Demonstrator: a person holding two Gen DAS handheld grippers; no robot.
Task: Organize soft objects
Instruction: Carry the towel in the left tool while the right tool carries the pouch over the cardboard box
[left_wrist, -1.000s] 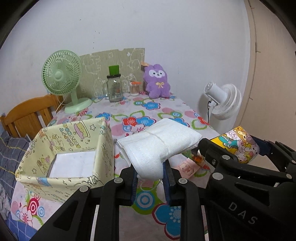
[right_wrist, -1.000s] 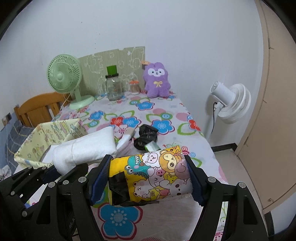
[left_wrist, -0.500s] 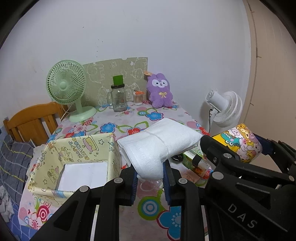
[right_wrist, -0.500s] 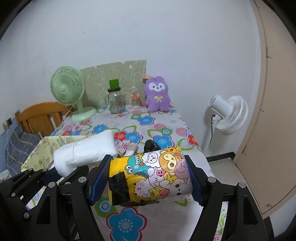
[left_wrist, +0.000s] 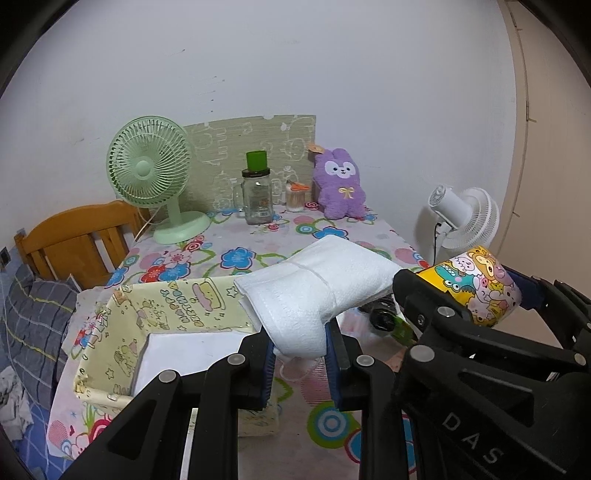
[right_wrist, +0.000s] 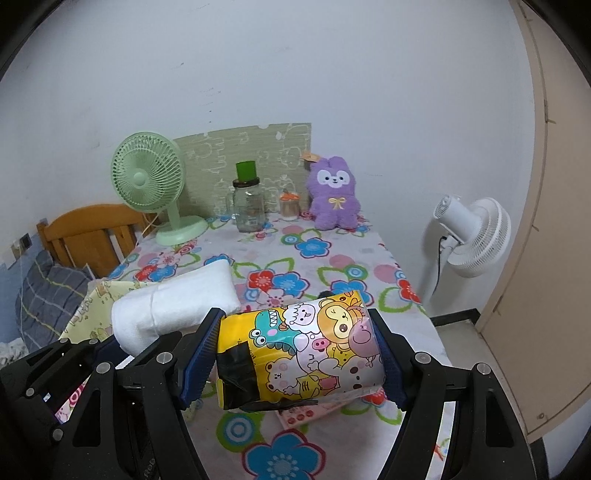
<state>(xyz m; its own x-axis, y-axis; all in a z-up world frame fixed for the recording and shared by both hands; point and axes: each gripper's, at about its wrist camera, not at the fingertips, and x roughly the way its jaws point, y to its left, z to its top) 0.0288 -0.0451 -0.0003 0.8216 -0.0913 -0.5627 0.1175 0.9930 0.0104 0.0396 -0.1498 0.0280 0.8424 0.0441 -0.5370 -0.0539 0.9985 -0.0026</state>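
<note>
My left gripper (left_wrist: 300, 352) is shut on a folded white towel (left_wrist: 317, 284) and holds it in the air over the right edge of a pale yellow fabric bin (left_wrist: 166, 302). A white item lies flat inside the bin. My right gripper (right_wrist: 295, 354) is shut on a yellow cartoon-print tissue pack (right_wrist: 306, 347), held above the flowered table (right_wrist: 317, 247). The towel (right_wrist: 173, 302) and the bin (right_wrist: 96, 302) also show at the left of the right wrist view. The tissue pack (left_wrist: 476, 284) shows at the right of the left wrist view.
A green desk fan (left_wrist: 151, 173), a glass jar with a green lid (left_wrist: 256, 195), a small jar (left_wrist: 295, 195) and a purple plush rabbit (left_wrist: 338, 188) stand at the table's back. A white floor fan (right_wrist: 469, 236) stands right, a wooden chair (left_wrist: 77, 236) left. A dark object (left_wrist: 382, 314) lies below the towel.
Both grippers have risen and pulled back from the table with their loads. The bin now sits lower and closer under the towel. The grips are unchanged.
</note>
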